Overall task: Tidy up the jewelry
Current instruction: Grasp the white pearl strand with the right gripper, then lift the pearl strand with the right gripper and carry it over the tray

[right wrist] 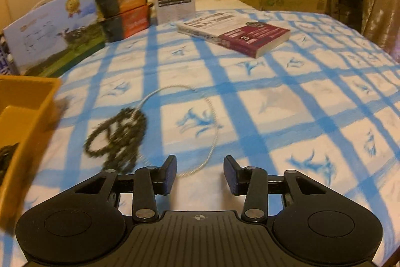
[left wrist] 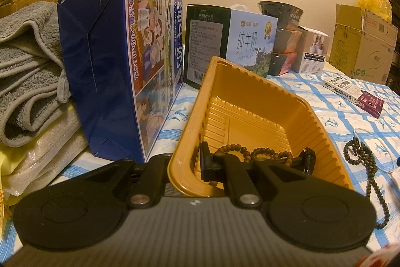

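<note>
Wooden brown bead bracelet (left wrist: 252,154) already down in yellow ribbed plastic tray (left wrist: 250,101), at near end. Not yet in: dark bead strand (right wrist: 117,137), coiled in loops on blue-checked cloth (right wrist: 275,104) over surface, just beside tray. Thin pale twisted cord loop (right wrist: 212,121) overlaps strand at one edge.

Left gripper (left wrist: 197,164): jaws pinched narrow on tray's near wall, outer finger hidden behind it. Looks like a steadying hold, keep it.

Right gripper (right wrist: 200,172): jaws partway apart, empty, low over cloth, cord's near end just ahead. View blurred, so fine detail unsure.

Next, likely: shift left to strand, open wider, bite where loops bunch, close fully. Lift slowly and watch for cord dragging along. Clear tray rim before release, drop away from bracelet.
</note>
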Demonstrator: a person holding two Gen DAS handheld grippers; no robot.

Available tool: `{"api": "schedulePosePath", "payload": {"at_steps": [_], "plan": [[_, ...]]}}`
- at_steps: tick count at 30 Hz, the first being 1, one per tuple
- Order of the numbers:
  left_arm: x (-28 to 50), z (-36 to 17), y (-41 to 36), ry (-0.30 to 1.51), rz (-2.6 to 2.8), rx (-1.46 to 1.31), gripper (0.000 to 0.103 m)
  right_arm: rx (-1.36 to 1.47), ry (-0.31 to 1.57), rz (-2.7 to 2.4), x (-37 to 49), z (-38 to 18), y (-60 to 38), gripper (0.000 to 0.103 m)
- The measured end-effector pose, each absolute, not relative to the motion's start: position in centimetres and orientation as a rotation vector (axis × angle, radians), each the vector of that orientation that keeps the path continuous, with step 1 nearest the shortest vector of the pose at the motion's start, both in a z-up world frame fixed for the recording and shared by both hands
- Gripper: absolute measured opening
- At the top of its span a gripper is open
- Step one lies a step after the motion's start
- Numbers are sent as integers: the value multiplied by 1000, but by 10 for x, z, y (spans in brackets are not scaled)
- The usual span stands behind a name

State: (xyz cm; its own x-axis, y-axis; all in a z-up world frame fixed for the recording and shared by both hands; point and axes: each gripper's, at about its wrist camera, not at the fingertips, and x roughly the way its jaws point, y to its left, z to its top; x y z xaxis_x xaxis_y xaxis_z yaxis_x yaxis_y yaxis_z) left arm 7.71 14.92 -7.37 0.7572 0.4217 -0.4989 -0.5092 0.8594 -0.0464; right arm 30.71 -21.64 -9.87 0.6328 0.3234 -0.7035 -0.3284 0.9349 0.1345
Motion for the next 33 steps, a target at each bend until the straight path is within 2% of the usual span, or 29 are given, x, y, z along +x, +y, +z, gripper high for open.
{"api": "schedulePosePath", "payload": {"at_steps": [7,9,11,12,16,23,33], "plan": [[77,-73,149,499,511,-186,8,-48,803,354,337,-112,-206,25],[77,-73,149,500,511,-185,8,-54,811,343,345,-117,-205,18],[77,-73,149,500,511,-185,8,-57,825,338,349,-122,-204,5],[77,-73,149,500,511,-185,8,-64,820,343,348,-122,-204,2],[77,-73,150,501,513,-186,8,-86,809,363,334,-120,-205,2],[77,-73,149,503,509,-181,8,34,806,303,286,-106,-244,2],[78,-72,150,503,510,-179,8,143,618,128,258,-37,-310,2]]}}
